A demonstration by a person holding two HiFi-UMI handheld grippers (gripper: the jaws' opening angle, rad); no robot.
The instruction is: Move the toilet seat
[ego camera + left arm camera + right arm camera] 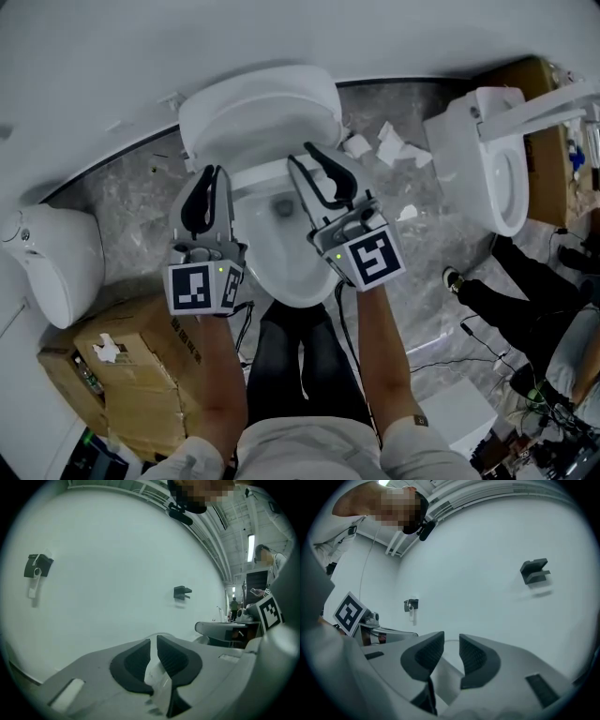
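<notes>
Grey marbled floor against a plain white wall, three toilets in a row.

Left gripper [210,178]: fingers [133,663] all but pressed together, with only a thin slit between them and nothing in it. It was held over the bowl [281,286] rim at 9 o'clock.

Right gripper [305,159]: fingers [474,660] slightly spread, likewise empty. It was held over the rim at 2 o'clock. Both grippers pointed at the wall.

Toilet seat [258,112]: stood raised with the lid at 12 o'clock of the bowl, leaning back toward the wall, just beyond both sets of fingertips and untouched. Whether seat and lid were separate pieces could not be told.

Handling, as judged: rigid moulded plastic of moderate weight, glossy and slick under rubber pads, pivoting on a rear hinge. It was liable to drop hard if released part-way. The best hold was judged to be the free edge, uppermost as it stood and farthest from the hinge, pinched across its thickness.

Surroundings:
- scraps of paper [394,145] on the floor at 2 o'clock
- second toilet [483,159] at 3 o'clock
- third toilet [56,262] at 9 o'clock
- cardboard box [131,366] at 8 o'clock
</notes>
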